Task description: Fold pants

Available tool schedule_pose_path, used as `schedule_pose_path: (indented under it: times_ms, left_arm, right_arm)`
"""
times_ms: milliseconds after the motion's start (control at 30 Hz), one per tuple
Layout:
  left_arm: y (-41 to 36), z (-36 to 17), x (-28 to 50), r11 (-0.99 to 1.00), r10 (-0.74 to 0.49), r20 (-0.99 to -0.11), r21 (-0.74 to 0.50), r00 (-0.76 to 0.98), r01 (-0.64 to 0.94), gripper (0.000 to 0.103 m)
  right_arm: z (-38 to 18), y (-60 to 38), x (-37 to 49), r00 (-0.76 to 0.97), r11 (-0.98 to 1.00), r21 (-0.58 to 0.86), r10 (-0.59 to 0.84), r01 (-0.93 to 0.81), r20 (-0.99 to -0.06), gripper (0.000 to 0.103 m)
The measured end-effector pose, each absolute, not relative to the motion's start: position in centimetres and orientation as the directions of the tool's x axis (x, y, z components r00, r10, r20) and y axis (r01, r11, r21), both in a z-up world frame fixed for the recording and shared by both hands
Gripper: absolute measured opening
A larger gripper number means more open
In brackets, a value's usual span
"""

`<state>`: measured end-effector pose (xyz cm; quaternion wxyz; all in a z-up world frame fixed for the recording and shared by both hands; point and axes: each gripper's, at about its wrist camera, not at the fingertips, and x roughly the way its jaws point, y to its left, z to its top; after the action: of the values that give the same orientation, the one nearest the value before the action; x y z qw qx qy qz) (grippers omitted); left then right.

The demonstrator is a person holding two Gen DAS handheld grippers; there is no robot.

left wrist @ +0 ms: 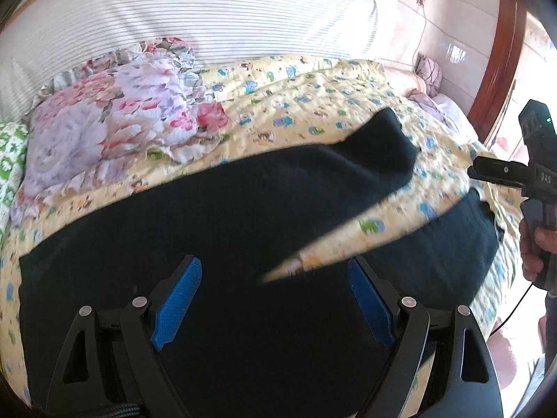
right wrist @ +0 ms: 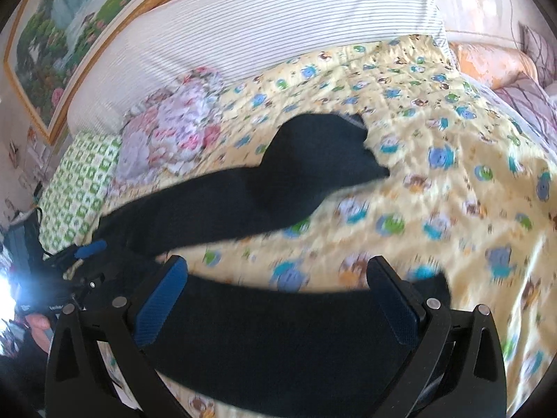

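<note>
Pants: the dark pants (left wrist: 216, 230) lie spread on the yellow quilt (left wrist: 313, 97) with little animal pictures, two legs parted in a V with a strip of quilt between them.
Left gripper: the left gripper (left wrist: 275, 299) is over the wide part of the pants, its blue pads (left wrist: 179, 301) spread far apart with nothing pinched.
Right gripper: the right gripper (right wrist: 278, 299) is over the near leg, fingers wide apart and holding nothing; cloth shows between them.
Far leg: its end (right wrist: 330, 146) looks bunched and reaches toward the middle of the bed.
Near leg edge: it ends just past the right finger (right wrist: 393, 299).
Open room: lots of bare quilt to the right of the pants.
Crowded side: a flowery blanket (left wrist: 115, 115) sits bunched near the far leg, by a green checked cloth (right wrist: 80, 188).
Back edge: a striped headboard (right wrist: 264, 21) runs behind the bed.
</note>
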<state>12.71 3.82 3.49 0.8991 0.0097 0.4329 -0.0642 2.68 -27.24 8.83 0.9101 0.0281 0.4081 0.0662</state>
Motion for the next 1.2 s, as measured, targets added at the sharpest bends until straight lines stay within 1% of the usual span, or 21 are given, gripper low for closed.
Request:
schedule_pose_path:
  times_ms: [67, 133, 200, 267, 333, 467, 633, 733, 833, 900, 967, 1000, 1033, 1067, 1100, 1133, 1167, 1200]
  left_arm:
    - [4.1, 3.8, 13.9, 0.989, -0.129, -0.776, -0.057, 0.617, 0.136, 0.086]
    - [4.2, 4.0, 15.2, 0.985, -0.149, -0.772, -0.063, 0.618, 0.158, 0.086]
    - [4.2, 3.8, 16.7, 0.983, -0.155, -0.782, -0.059, 0.604, 0.176, 0.086]
    - [4.2, 3.4, 18.4, 0.974, -0.188, -0.796, -0.075, 0.576, 0.213, 0.086]
    - [4.2, 3.0, 19.9, 0.972, -0.181, -0.804, -0.061, 0.567, 0.225, 0.086]
    - [4.5, 2.4, 23.0, 0.961, -0.212, -0.822, -0.076, 0.529, 0.267, 0.086]
    - [4.8, 1.5, 26.6, 0.930, -0.293, -0.838, -0.136, 0.461, 0.343, 0.086]
    - [4.5, 1.0, 28.5, 0.915, -0.307, -0.846, -0.135, 0.437, 0.381, 0.086]
    - [4.2, 0.2, 30.2, 0.903, -0.315, -0.855, -0.137, 0.413, 0.407, 0.086]
    - [4.1, -0.5, 31.2, 0.895, -0.321, -0.865, -0.144, 0.386, 0.422, 0.086]
    - [4.0, -1.4, 31.9, 0.898, -0.295, -0.880, -0.123, 0.372, 0.422, 0.086]
    - [3.8, -2.2, 32.3, 0.896, -0.289, -0.893, -0.125, 0.346, 0.426, 0.083]
    - [3.8, -2.7, 32.5, 0.896, -0.284, -0.902, -0.130, 0.324, 0.424, 0.080]
    - [3.6, -3.3, 32.8, 0.898, -0.275, -0.914, -0.133, 0.299, 0.420, 0.067]
    - [3.5, -3.6, 32.9, 0.897, -0.274, -0.917, -0.134, 0.290, 0.421, 0.064]
    - [3.5, -3.5, 32.8, 0.895, -0.278, -0.912, -0.132, 0.301, 0.426, 0.059]
    - [3.4, -3.3, 32.7, 0.891, -0.286, -0.908, -0.135, 0.305, 0.433, 0.040]
    - [3.4, -3.0, 32.5, 0.890, -0.289, -0.907, -0.137, 0.305, 0.435, 0.026]
  right_arm:
    - [9.7, -28.1, 4.0, 0.662, 0.983, 0.159, 0.179, -0.090, -0.727, 0.103]
    - [10.3, -28.8, 5.7, 0.663, 0.982, 0.177, 0.178, -0.070, -0.727, 0.103]
    - [10.8, -29.1, 7.0, 0.664, 0.983, 0.171, 0.168, -0.061, -0.728, 0.103]
    - [11.4, -29.4, 8.8, 0.664, 0.986, 0.160, 0.154, -0.052, -0.731, 0.103]
    - [11.7, -29.6, 10.4, 0.662, 0.985, 0.163, 0.157, -0.053, -0.733, 0.103]
    - [12.2, -30.2, 13.6, 0.659, 0.989, 0.140, 0.137, -0.049, -0.739, 0.103]
    - [11.8, -31.4, 17.3, 0.627, 0.992, 0.126, 0.118, -0.032, -0.770, 0.102]
    - [11.3, -32.4, 19.1, 0.601, 0.985, 0.169, 0.150, -0.025, -0.785, 0.099]
    - [10.5, -32.9, 20.4, 0.568, 0.981, 0.195, 0.168, -0.013, -0.806, 0.092]
    - [9.8, -33.1, 21.1, 0.544, 0.978, 0.209, 0.182, -0.012, -0.819, 0.089]
    - [9.3, -33.3, 21.5, 0.529, 0.973, 0.232, 0.205, -0.015, -0.824, 0.082]
    - [9.0, -33.3, 21.7, 0.522, 0.969, 0.245, 0.217, -0.016, -0.825, 0.081]
    - [8.8, -33.3, 21.8, 0.516, 0.968, 0.251, 0.223, -0.016, -0.827, 0.077]
    - [8.7, -33.2, 22.0, 0.510, 0.967, 0.254, 0.227, -0.017, -0.830, 0.067]
    - [8.6, -33.1, 22.2, 0.504, 0.967, 0.255, 0.231, -0.022, -0.832, 0.061]
    - [8.5, -33.0, 22.2, 0.500, 0.969, 0.246, 0.225, -0.024, -0.836, 0.049]
    - [8.5, -33.1, 22.1, 0.501, 0.971, 0.238, 0.218, -0.025, -0.838, 0.039]
    - [8.6, -33.0, 21.9, 0.507, 0.974, 0.224, 0.208, -0.030, -0.836, 0.033]
